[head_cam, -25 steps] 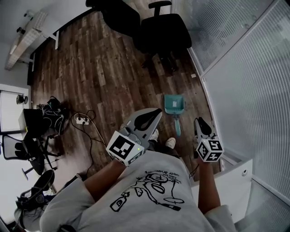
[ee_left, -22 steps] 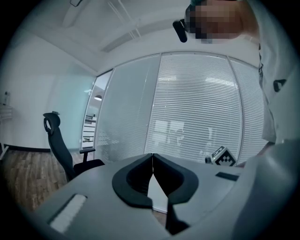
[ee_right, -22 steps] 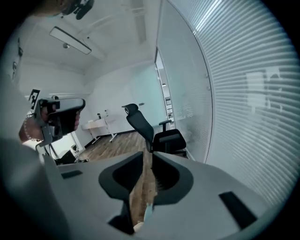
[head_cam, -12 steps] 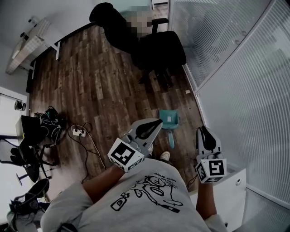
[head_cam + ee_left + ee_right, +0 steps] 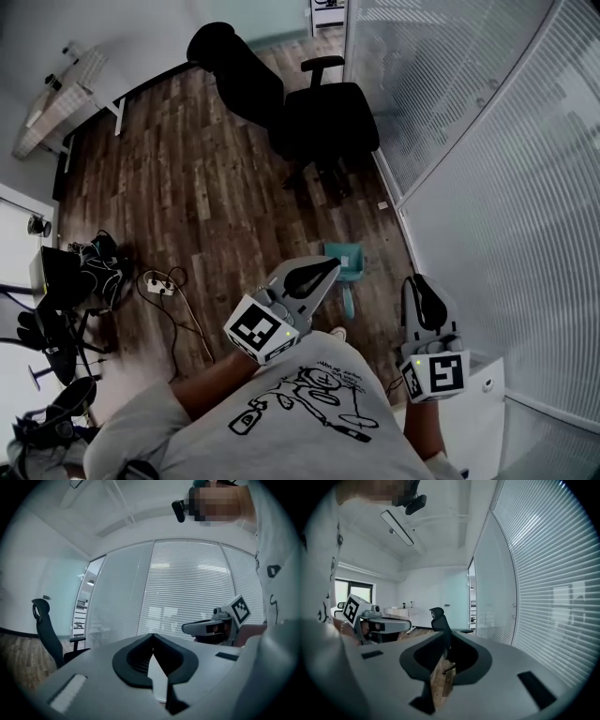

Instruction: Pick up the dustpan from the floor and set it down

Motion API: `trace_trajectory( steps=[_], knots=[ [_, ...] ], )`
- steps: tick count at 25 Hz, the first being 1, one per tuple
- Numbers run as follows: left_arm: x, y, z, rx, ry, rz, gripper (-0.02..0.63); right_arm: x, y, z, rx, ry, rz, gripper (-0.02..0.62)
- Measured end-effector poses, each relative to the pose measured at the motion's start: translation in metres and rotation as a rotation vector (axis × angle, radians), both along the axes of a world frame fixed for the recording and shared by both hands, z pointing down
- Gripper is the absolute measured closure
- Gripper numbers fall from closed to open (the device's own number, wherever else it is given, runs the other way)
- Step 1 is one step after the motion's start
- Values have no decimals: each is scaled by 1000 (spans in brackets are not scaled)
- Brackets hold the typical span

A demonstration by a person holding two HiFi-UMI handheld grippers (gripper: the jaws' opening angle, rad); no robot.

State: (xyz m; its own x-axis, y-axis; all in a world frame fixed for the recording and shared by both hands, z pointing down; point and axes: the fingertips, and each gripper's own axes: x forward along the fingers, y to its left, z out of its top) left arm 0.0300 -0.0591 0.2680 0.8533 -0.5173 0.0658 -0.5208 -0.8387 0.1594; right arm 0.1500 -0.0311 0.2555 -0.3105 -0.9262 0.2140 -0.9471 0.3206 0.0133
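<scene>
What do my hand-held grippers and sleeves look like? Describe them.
The left hand-held gripper and right hand-held gripper are light grey shells with black curved pads and a white cube of black square markers. The right one's jaws have just been closing, nothing between them. Short sleeves, grey T-shirt with a black drawing.

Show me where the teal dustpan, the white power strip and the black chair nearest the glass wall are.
dustpan (image 5: 345, 262): head view, on the teal pan part, above the handle.
power strip (image 5: 157, 287): head view, on its white body.
black chair (image 5: 330, 117): head view, on the seat.
</scene>
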Motion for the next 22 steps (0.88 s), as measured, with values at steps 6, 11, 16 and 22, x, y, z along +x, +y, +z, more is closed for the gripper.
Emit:
trace_trajectory(
  steps=[6,11,16,22],
  knots=[
    [3,3,-12,23,5,6,604,-7,9,-10,15,-20,-8,562],
    [4,3,-19,30,9,2,604,-11,11,-14,17,-24,-16,571],
    [1,5,-20,32,8,5,604,-15,10,-16,15,-14,-17,571],
    [-1,9,-16,32,5,5,604,-16,15,-10,9,-23,-15,571]
  ],
)
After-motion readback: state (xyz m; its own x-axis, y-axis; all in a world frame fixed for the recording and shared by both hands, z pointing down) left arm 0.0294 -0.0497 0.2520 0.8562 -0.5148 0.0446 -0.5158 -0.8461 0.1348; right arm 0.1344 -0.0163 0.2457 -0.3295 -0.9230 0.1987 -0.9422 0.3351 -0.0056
